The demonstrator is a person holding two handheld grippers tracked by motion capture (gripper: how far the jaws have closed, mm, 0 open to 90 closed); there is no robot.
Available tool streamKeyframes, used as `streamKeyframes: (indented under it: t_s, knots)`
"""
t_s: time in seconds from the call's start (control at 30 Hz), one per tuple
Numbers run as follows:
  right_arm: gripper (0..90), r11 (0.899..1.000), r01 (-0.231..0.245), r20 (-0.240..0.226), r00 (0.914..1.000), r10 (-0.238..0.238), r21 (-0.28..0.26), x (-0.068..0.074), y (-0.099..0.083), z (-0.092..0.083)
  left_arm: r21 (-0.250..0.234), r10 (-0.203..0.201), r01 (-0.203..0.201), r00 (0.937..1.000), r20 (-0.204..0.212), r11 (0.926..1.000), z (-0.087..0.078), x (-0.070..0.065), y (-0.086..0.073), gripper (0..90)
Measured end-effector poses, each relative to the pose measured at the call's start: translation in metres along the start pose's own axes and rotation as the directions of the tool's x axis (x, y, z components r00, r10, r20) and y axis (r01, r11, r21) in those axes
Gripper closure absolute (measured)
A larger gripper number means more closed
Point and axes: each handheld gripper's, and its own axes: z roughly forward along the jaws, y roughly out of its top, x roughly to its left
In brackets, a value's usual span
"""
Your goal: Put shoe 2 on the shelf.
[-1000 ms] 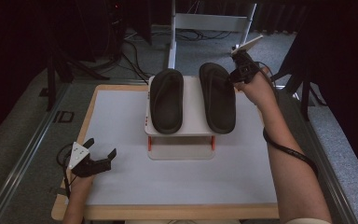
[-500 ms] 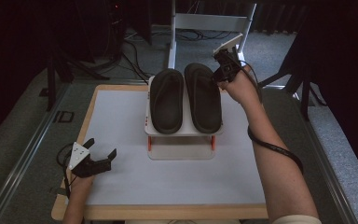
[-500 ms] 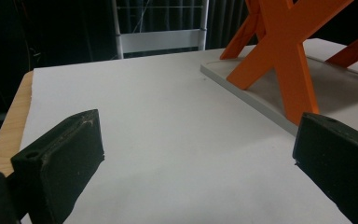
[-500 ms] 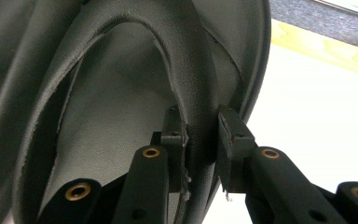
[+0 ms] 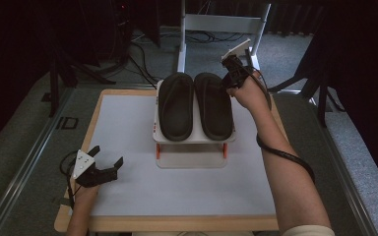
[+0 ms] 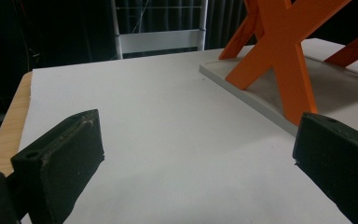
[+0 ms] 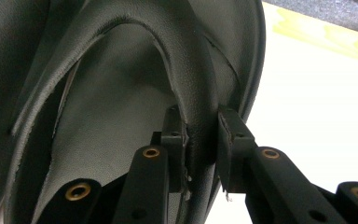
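Two black slippers lie side by side on a small white stand [image 5: 195, 140] with orange legs at the far middle of the table. My right gripper [image 5: 230, 78] is shut on the strap of the right slipper [image 5: 212, 105] at its far end. In the right gripper view both pads [image 7: 175, 135] squeeze that strap [image 7: 200, 121] between them. The left slipper [image 5: 175, 104] rests untouched next to it. My left gripper [image 5: 109, 158] is open at the table's near left corner, apart from the stand, with nothing between its fingers [image 6: 70, 158].
The white table top [image 5: 128, 191] has a wooden rim and bare surface around the stand. In the left gripper view the stand's orange legs [image 6: 284, 60] and base plate rise ahead to the right. A white metal frame [image 5: 224, 22] and cables stand on the floor behind the table.
My right gripper has drawn the right slipper leftward across the stand until it lies close beside the left slipper. The left gripper has stayed still.
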Motion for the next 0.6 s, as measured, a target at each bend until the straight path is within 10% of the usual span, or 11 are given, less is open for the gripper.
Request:
streamKeyframes:
  t_s: [0.6]
  knots:
    - [67.1,0.999,0.029,-0.082,0.9963,-0.027,0.024,0.0091,-0.0052,-0.002,0.001,-0.003,0.003,1.0,0.0,1.0,0.0003,-0.0001,0.0,1.4]
